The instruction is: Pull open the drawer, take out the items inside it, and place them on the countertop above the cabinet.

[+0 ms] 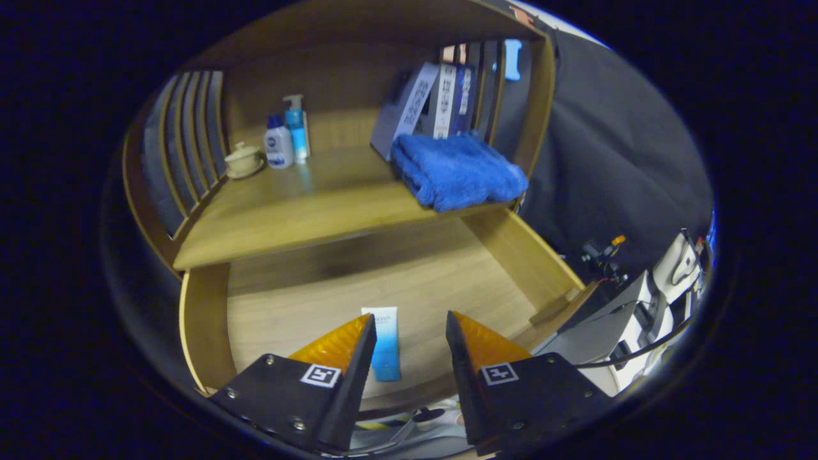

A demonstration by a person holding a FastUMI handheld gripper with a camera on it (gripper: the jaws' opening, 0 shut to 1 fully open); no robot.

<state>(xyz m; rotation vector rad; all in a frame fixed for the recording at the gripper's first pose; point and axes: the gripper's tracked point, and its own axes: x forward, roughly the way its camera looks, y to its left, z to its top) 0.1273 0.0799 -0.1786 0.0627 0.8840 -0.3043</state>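
The gripper [409, 319] hangs with fingers spread apart over the open drawer [204, 319]. A blue-and-white tube [385, 345] lies on the drawer floor between them, seemingly nearer the left finger. Above the drawer, the countertop [281, 217] carries a blue towel [457, 169] and bottles [286, 137].

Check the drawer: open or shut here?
Open. The drawer is pulled out below the countertop, its floor exposed, with a tube lying inside by the open gripper.

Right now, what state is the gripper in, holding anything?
Gripper: open, holding nothing; its jaws stand apart above the open drawer, the blue tube lying between them, untouched.
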